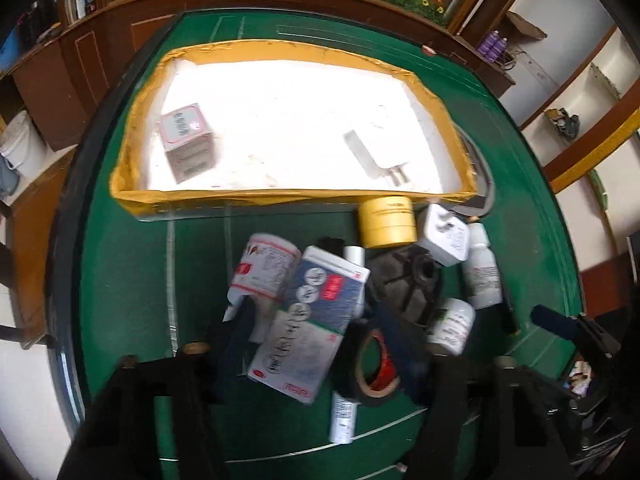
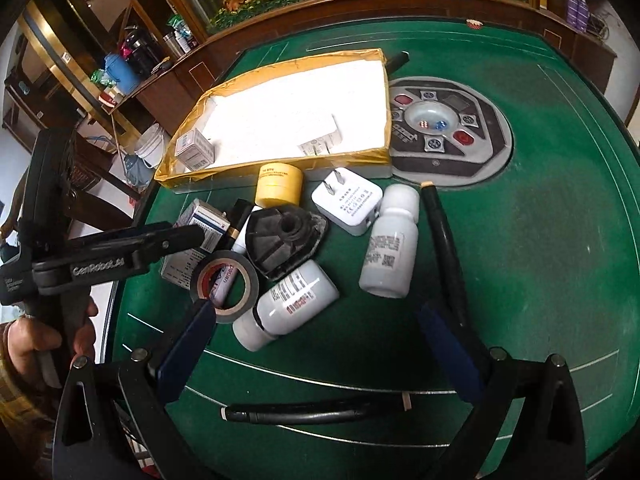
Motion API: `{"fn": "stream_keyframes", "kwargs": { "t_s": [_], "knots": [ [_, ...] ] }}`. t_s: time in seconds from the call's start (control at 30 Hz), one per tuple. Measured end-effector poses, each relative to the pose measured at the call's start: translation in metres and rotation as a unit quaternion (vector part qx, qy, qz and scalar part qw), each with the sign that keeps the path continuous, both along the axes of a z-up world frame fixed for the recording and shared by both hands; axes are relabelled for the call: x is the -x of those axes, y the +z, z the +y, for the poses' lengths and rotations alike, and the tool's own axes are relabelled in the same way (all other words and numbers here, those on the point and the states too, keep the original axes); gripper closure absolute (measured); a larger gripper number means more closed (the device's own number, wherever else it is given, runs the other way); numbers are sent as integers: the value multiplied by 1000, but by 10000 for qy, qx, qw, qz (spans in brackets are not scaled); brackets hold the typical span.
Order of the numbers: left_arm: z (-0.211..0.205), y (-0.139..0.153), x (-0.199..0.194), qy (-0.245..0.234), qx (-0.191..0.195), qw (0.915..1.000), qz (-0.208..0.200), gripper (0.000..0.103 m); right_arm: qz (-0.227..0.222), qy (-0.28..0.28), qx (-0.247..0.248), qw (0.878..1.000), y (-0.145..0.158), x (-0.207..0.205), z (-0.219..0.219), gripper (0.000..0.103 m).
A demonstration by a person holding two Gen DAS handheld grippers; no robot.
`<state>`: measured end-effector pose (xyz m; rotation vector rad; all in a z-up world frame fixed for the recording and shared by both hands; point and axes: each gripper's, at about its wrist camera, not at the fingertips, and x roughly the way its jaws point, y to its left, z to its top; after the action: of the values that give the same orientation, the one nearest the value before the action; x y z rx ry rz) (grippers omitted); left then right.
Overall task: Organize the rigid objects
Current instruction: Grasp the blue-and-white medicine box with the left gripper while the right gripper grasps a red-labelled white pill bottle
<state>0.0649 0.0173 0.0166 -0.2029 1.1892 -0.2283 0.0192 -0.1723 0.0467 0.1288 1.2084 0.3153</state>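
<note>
A shallow box with yellow tape edges and a white bottom (image 1: 132,196) (image 2: 384,92) lies on the green table. In it sit a small pink-grey carton (image 1: 188,140) (image 2: 196,150) and a flat white piece (image 1: 372,156). In front lies a pile: a blue-white medicine carton (image 1: 316,312) (image 2: 204,224), black tape roll (image 1: 372,364) (image 2: 228,284), yellow tape roll (image 1: 386,222) (image 2: 279,186), white charger (image 1: 444,236) (image 2: 348,204), black plastic part (image 2: 280,240), white bottles (image 2: 390,240) (image 2: 288,304). My left gripper (image 1: 320,336) is open around the carton. My right gripper (image 2: 316,320) is open above the bottles.
A black pen-like stick (image 2: 444,240) lies right of the pile and a black cable (image 2: 312,414) lies near the table's front. A round dice console (image 2: 436,128) sits in the table centre. Wooden cabinets stand behind the table.
</note>
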Motion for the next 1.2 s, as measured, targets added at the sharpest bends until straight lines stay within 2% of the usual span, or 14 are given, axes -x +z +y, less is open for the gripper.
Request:
{"fn": "stream_keyframes", "kwargs": {
  "t_s": [0.1,0.27,0.43,0.5,0.57,0.67,0.8,0.87,0.93,1.2],
  "knots": [
    [-7,-7,5,-68,-129,9998,139,60,22,-62,17,10000,-1,3,-3,1],
    [3,-21,25,86,77,9996,272,64,32,-106,28,9999,-2,3,-5,1],
    [24,-22,48,278,150,9988,373,64,163,160,71,9997,-8,7,6,1],
    [32,-21,60,329,133,9985,408,64,213,332,127,9991,-11,8,14,6],
    [40,-22,69,378,136,9983,428,64,303,458,102,9984,-15,8,21,24],
    [46,-22,75,442,141,9980,436,64,494,376,-59,9981,-24,2,25,39],
    [46,-23,71,455,46,9981,421,64,666,150,-139,9976,-37,-10,26,44],
    [44,-26,67,423,-34,9982,414,64,718,120,-4,9973,-44,-15,28,55],
    [42,-30,63,419,-106,9981,434,64,723,159,30,9972,-47,-19,32,62],
    [26,-29,50,242,-356,9987,264,64,574,475,587,9955,-45,-28,46,62]
  ]
}}
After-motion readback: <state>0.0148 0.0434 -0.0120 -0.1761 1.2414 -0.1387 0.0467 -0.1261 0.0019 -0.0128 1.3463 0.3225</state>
